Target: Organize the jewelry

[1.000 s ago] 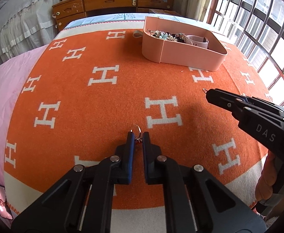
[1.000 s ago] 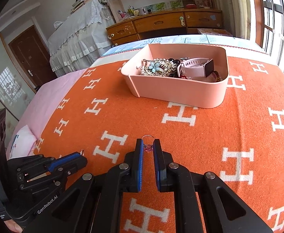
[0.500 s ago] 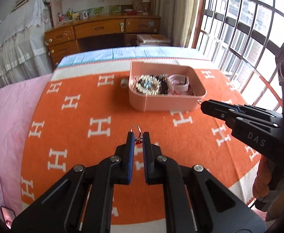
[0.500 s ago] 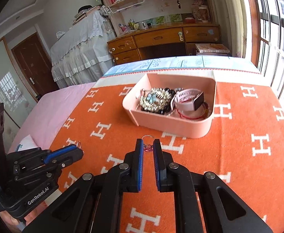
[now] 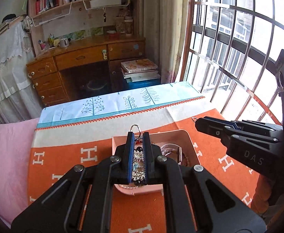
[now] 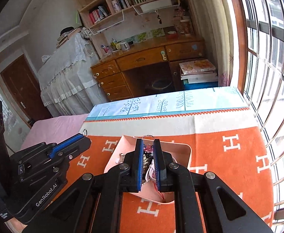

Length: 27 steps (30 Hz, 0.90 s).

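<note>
A pink box (image 5: 188, 142) (image 6: 182, 147) of mixed jewelry, with a beaded piece (image 5: 139, 163) and a pale watch (image 5: 173, 150), sits on the orange blanket. My left gripper (image 5: 138, 135) is shut on a silver ring (image 5: 135, 128) with a red charm and holds it above the box. My right gripper (image 6: 148, 141) is shut on a silver ring (image 6: 147, 136) with a pink charm, also above the box. Each gripper shows in the other's view, the right one (image 5: 197, 122) and the left one (image 6: 83, 135).
The orange H-pattern blanket (image 5: 68, 155) covers a bed with a pale tree-print sheet (image 5: 112, 104) at its far end. A wooden desk (image 5: 87, 66), book stack (image 5: 140, 69) and barred window (image 5: 239, 58) lie beyond. A pink cover (image 5: 8, 151) lies left.
Both grippers have risen and moved forward with their rings, from low over the blanket to directly above the pink box.
</note>
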Motion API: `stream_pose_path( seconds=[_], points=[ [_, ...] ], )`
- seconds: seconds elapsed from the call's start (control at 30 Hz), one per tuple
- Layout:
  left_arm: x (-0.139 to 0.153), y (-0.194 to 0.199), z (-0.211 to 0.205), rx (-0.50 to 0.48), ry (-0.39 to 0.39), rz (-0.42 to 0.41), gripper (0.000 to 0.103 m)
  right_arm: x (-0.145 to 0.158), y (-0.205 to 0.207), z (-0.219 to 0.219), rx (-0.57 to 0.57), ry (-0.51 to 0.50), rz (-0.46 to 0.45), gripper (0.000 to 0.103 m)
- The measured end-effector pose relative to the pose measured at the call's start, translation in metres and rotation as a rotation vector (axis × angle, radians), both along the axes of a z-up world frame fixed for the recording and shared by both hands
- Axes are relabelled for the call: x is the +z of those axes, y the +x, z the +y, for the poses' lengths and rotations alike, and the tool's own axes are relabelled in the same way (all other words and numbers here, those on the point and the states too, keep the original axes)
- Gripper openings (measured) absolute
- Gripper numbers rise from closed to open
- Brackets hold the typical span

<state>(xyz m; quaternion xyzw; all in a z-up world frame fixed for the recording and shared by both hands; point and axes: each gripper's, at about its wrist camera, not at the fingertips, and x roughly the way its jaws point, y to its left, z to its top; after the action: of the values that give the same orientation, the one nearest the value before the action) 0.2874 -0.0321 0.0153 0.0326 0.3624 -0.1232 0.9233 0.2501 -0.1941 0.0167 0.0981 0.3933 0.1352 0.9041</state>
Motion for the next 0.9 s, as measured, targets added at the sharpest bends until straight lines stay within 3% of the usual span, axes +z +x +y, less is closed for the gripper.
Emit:
stream_pose_path(
  seconds=[0.17,0.23,0.3,0.37,0.6,0.9],
  points=[
    [-0.034,0.041,-0.001,-0.002,-0.024,0.109,0.008,-0.033,0.042,-0.004,-0.027,-0.029,0.099,0.010],
    [-0.045,0.052,-0.001,0.005,-0.024,0.150,0.024,-0.048,0.053,-0.005,-0.041,-0.027,0.138,0.013],
    [-0.057,0.057,0.004,0.011,-0.042,0.172,0.064,-0.062,0.059,-0.007,-0.050,-0.023,0.161,0.024],
    [-0.066,0.060,0.009,0.007,-0.069,0.191,0.078,-0.073,0.061,-0.007,-0.066,-0.025,0.167,0.030],
    [-0.077,0.061,0.013,0.015,-0.040,0.196,0.079,-0.085,0.062,-0.010,-0.071,-0.027,0.162,0.030],
    [-0.052,0.030,0.018,0.058,-0.025,0.124,0.079,-0.063,0.033,0.001,-0.057,-0.045,0.116,0.031]
  ],
)
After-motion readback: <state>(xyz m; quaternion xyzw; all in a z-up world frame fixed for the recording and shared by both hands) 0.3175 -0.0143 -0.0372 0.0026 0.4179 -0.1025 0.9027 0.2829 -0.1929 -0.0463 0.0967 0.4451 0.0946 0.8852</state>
